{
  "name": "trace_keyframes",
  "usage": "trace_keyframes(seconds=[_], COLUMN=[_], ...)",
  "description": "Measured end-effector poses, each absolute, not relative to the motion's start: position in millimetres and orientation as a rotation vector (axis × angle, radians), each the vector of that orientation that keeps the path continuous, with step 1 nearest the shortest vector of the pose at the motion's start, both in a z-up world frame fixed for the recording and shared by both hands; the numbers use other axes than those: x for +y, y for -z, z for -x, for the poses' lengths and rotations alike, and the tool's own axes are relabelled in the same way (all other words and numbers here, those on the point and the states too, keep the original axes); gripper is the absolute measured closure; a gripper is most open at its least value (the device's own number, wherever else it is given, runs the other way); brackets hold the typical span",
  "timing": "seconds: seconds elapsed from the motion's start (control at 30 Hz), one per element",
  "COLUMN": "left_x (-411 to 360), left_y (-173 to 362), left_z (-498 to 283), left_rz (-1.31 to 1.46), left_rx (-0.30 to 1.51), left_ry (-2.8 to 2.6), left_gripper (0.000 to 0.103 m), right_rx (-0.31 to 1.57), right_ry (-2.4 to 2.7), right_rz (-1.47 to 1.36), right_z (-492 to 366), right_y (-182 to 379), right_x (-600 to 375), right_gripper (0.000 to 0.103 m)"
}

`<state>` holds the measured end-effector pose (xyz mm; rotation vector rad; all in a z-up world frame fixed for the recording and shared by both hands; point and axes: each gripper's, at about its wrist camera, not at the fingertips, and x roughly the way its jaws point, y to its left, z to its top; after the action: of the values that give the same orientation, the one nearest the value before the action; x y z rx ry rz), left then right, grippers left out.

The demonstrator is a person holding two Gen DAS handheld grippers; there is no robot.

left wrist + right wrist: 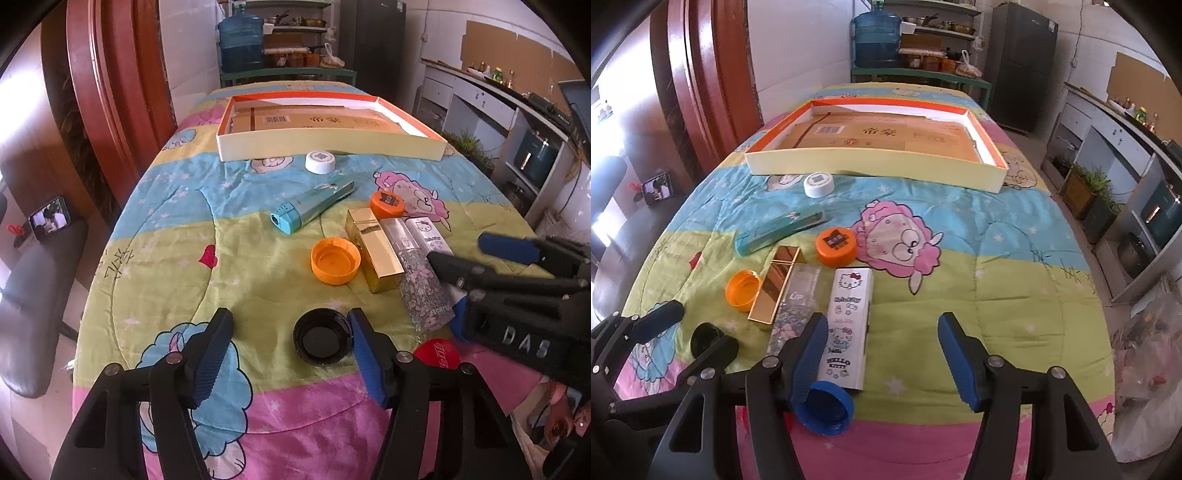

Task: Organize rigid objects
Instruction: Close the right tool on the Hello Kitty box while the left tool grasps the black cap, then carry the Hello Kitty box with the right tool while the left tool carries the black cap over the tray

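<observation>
Left gripper [290, 354], jaws part-open, brackets a black cap [320, 342] near the quilt's [258, 266] near edge.
Right gripper [882, 354], equally part-open, grips nothing beside the Hello Kitty box [849, 325].

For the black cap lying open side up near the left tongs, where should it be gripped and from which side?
Grip the black cap across its round rim, coming down from above with one finger on each side. It lies flat, open side up, and the left tongs already straddle it, one pad at its rim.
</observation>
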<state>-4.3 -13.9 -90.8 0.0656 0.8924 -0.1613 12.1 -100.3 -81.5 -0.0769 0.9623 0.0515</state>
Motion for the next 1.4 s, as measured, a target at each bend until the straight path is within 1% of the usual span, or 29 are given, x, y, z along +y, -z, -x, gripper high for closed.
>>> trace_keyframes(seconds=[0.13, 0.17, 0.2, 0.23, 0.27, 0.3, 0.33, 0.4, 0.87, 1.1, 1.4], left_x=[-13, -13, -13, -12, -11, -10, -9, -7, 8, 9, 1], left_y=[90, 90, 90, 90, 90, 90, 90, 89, 81, 49, -3], left_z=[3, 3, 3, 3, 2, 2, 1, -1, -7, -19, -61], left_rz=[-0.062, -0.062, -0.060, -0.055, -0.052, -0.051, -0.049, -0.038, 0.029, 0.021, 0.001], left_rx=[0.890, 0.890, 0.887, 0.881, 0.878, 0.876, 0.875, 0.877, 0.879, 0.818, 0.721], left_ry=[0.160, 0.160, 0.161, 0.161, 0.159, 0.156, 0.155, 0.161, 0.223, 0.219, 0.177], left_gripper=[0.042, 0.044, 0.051, 0.059, 0.062, 0.067, 0.070, 0.073, 0.073, 0.073, 0.073], right_rx=[0.971, 0.975, 0.983, 0.980, 0.972, 0.970, 0.967, 0.965, 0.940, 0.903, 0.835], right_ry=[-0.048, -0.045, -0.052, -0.062, -0.068, -0.067, -0.066, -0.070, -0.082, -0.080, -0.083], right_rz=[0.074, 0.070, 0.062, 0.055, 0.061, 0.071, 0.080, 0.074, 0.016, 0.010, 0.025], right_z=[-15, -16, -16, -15, -14, -13, -12, -11, -9, -12, -42], right_y=[86, 86, 87, 87, 87, 87, 87, 86, 77, 60, 27], right_x=[-99, -100, -102, -102, -101, -100, -99, -100, -110, -117, -125], right_gripper=[0.044, 0.052, 0.058, 0.065, 0.074, 0.077, 0.077, 0.077, 0.077, 0.077, 0.077])
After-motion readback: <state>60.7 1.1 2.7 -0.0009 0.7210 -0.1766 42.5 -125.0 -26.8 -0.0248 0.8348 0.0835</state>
